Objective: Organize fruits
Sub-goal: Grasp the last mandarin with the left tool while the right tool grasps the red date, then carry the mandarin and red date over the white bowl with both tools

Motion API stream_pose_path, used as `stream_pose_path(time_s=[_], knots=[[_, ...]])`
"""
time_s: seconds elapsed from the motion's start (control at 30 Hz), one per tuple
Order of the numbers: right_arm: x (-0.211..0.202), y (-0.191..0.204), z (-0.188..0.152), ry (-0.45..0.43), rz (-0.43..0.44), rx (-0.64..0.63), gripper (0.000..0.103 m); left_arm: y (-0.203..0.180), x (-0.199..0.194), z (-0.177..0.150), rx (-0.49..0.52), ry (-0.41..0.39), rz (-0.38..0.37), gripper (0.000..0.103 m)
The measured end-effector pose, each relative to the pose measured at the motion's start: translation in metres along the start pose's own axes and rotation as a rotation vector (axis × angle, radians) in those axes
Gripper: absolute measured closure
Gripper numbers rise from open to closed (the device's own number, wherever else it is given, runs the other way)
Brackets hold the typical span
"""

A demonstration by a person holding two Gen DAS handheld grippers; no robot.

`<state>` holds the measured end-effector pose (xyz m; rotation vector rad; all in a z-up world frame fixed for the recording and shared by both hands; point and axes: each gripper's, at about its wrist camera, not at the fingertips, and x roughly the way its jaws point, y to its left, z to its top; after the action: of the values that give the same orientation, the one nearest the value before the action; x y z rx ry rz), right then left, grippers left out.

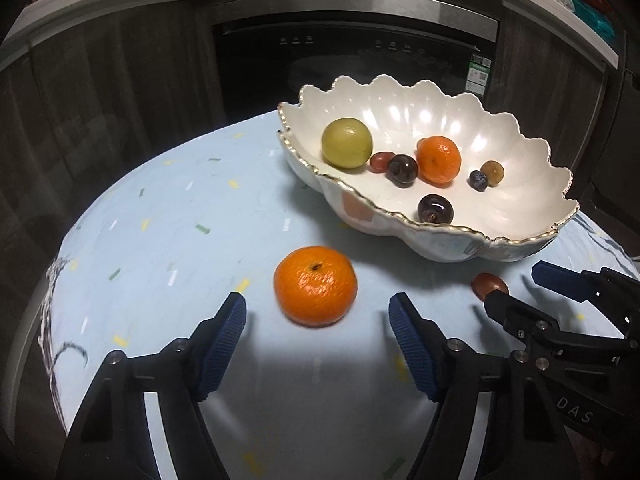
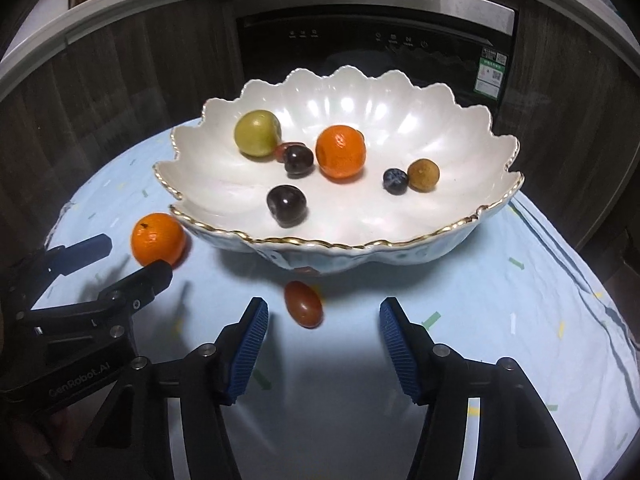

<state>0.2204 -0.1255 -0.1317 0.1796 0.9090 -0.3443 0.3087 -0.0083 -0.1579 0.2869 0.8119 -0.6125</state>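
Note:
A white scalloped bowl with a gold rim [image 1: 516, 136] [image 2: 400, 92] stands on the light blue cloth. It holds a green fruit [image 1: 346, 143] [image 2: 257, 133], an orange [image 1: 439, 159] [image 2: 341, 152], dark cherries [image 2: 287, 205] and other small fruits. A loose orange [image 1: 315, 285] [image 2: 158, 238] lies on the cloth just ahead of my open left gripper [image 1: 318, 312]. A small red-brown fruit [image 2: 303, 304] [image 1: 489, 284] lies in front of the bowl, just ahead of my open right gripper [image 2: 324, 312]. Both grippers are empty.
The blue cloth [image 1: 168, 208] covers a round table. Behind it stand dark wood cabinets [image 1: 100, 92] and a black built-in appliance [image 2: 380, 48]. Each gripper shows in the other's view: the right one [image 1: 516, 284], the left one [image 2: 134, 254].

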Motion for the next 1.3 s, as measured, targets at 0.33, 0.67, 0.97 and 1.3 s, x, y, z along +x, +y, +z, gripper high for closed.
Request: stream_pose_path(time_s=[0.33,0.67,0.97,1.3], knots=[[0.007,0.004,0.000,0.010,0.013,0.011,0.046,0.000,0.010,0.005,0.030,0.007,-0.016,0.037],[0.017,0.011,0.004,0.020,0.020,-0.008,0.056,0.003,0.025,0.011,0.020,0.027,-0.042,0.050],[0.019,0.012,0.004,0.010,0.028,-0.023,0.075,0.002,0.029,0.012,-0.002,0.030,-0.012,0.057],[0.015,0.009,0.002,0.025,0.052,-0.044,0.081,0.003,0.010,0.010,-0.071,0.006,0.018,0.057]])
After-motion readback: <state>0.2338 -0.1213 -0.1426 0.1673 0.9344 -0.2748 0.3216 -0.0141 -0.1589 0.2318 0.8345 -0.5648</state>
